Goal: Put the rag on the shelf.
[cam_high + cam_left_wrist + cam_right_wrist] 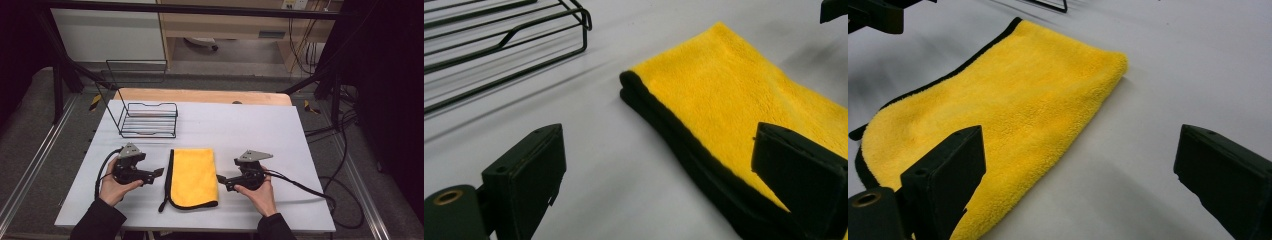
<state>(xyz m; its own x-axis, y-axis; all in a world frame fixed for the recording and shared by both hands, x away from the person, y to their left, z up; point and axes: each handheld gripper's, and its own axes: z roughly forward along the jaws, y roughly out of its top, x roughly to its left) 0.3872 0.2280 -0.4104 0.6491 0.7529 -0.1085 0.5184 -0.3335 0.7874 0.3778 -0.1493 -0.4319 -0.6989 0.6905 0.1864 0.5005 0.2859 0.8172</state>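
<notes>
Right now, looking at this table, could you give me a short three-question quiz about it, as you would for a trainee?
1. True or false: the yellow cloth lies folded between the two hand-held grippers.
2. What stands behind the cloth? A) a black wire rack B) a blue bowl C) a stack of plates
3. Fill in: both hand-held grippers have their jaws ____.

Key
1. True. The left hand-held gripper is on one side of it and the right hand-held gripper on the other, neither gripping it.
2. A, the wire rack on the white table.
3. Open, with nothing between them.
</notes>
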